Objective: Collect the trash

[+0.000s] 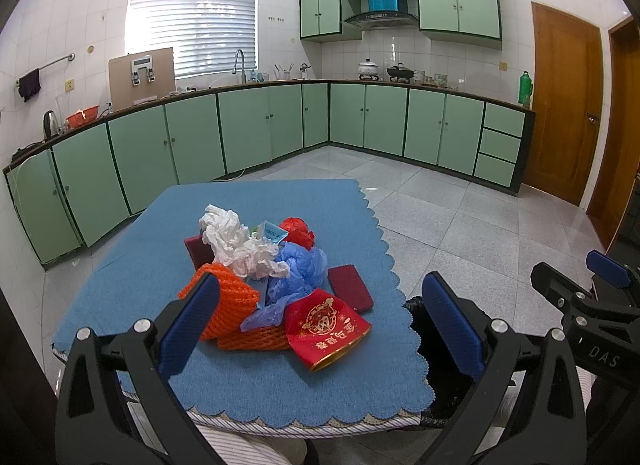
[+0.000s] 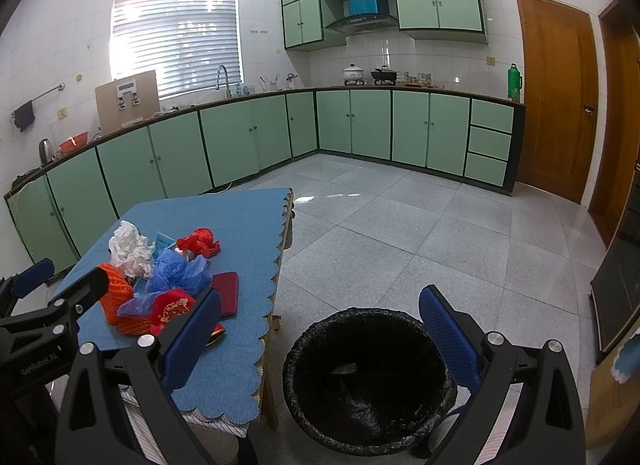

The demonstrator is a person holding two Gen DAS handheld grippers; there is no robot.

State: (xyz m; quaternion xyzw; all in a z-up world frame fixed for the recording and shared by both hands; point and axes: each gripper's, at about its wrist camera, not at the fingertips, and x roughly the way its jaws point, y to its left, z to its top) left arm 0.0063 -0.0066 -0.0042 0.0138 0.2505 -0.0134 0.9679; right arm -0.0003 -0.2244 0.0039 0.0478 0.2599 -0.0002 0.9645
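Blue-padded left claw and right claw agape, empty.

A heap of trash lies in the middle of the table. The bin stands on the floor just right of the table's near corner. Counters run along the walls behind, and a door stands far right.

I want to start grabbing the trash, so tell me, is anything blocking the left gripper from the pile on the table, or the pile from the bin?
Nothing visible. The left gripper is open facing the trash pile, and the black-lined bin stands open-topped beside the table.
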